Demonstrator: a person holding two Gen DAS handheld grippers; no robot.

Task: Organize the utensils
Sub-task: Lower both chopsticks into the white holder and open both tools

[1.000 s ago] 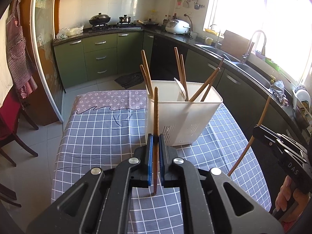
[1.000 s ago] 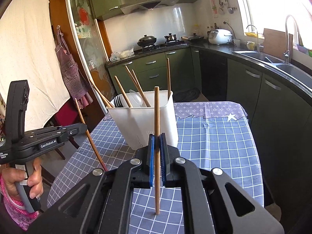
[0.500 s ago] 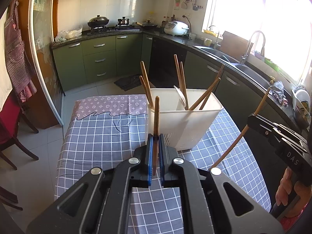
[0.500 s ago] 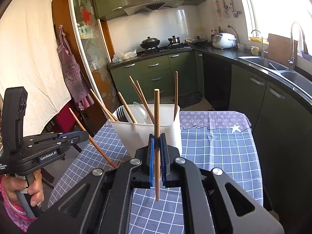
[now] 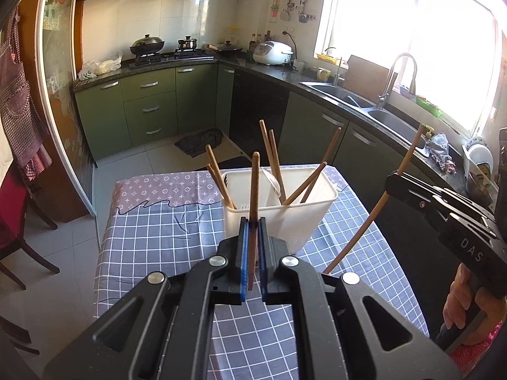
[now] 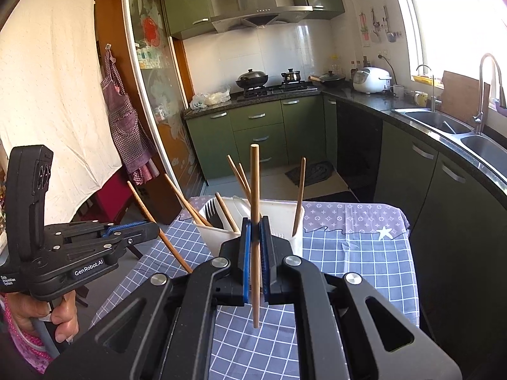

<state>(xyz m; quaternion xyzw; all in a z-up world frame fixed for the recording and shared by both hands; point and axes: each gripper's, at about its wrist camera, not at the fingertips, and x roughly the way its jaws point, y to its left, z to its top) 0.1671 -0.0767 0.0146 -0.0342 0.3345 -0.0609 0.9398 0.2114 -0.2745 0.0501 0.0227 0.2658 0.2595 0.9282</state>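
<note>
Both tongs, left (image 5: 252, 231) and right (image 6: 255, 231), pinch upright chopsticks (image 5: 253, 190) before the caddy (image 5: 304, 218).

This is a home kitchen: green cabinets (image 5: 149, 101) under a dark counter, a gas hob (image 6: 275, 88) carrying a wok (image 6: 252, 78), a range hood (image 6: 256, 9) overhead. There's a rice cooker (image 5: 272, 53), a double sink (image 6: 443, 126) beneath the window, and a checked apron (image 6: 123, 117) hanging by the door.

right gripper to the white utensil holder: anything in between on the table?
Nothing: in the right wrist view, past the right gripper, shut on a chopstick, the utensil holder rises right behind the fingertips. Only checked tablecloth shows beside it.
</note>
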